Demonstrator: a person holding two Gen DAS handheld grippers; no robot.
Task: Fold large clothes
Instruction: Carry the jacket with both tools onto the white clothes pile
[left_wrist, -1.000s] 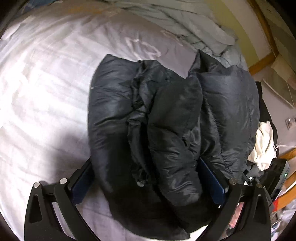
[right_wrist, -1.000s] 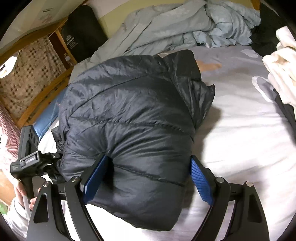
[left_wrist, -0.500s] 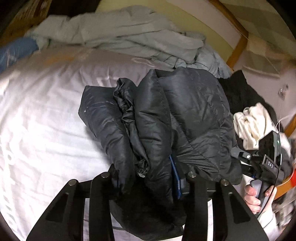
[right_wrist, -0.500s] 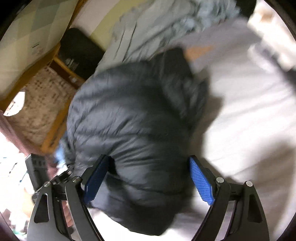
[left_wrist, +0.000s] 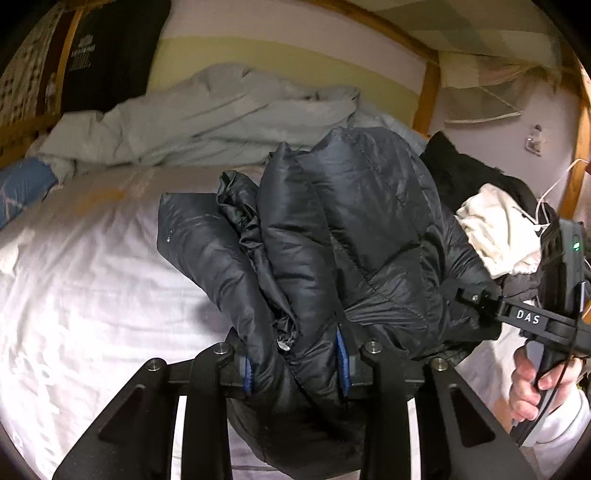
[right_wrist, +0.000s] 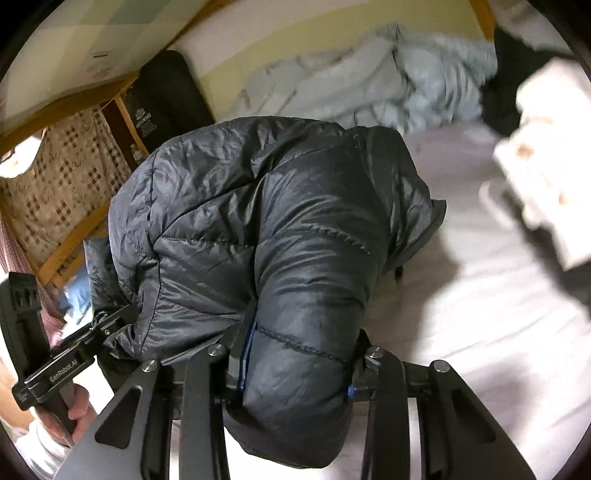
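- Fingers of the left gripper (left_wrist: 295, 363) have just been closing and now pinch a thick bunch of the jacket (left_wrist: 332, 240) between their blue pads; the right gripper (right_wrist: 295, 369) has also just been closing and clamps a fat quilted roll of the same jacket.
- Jacket: a dark puffer, folded into a bundle, sitting at the centre of both views and running up toward 12 o'clock over the white sheet (left_wrist: 92, 277), with both near ends in the jaws.
- Handling, as I judge it: light for its bulk, very soft, springy with trapped air, and its shiny shell looks slippery.
- Layers may slide apart or puff open once pressure eases.
- Best hold: deep across the whole stack of layers near the folded edge, not on one outer skin.
- Grey duvet (left_wrist: 221, 110) lies at 12 o'clock, a cream garment (left_wrist: 498, 232) at 3 o'clock in the left view.
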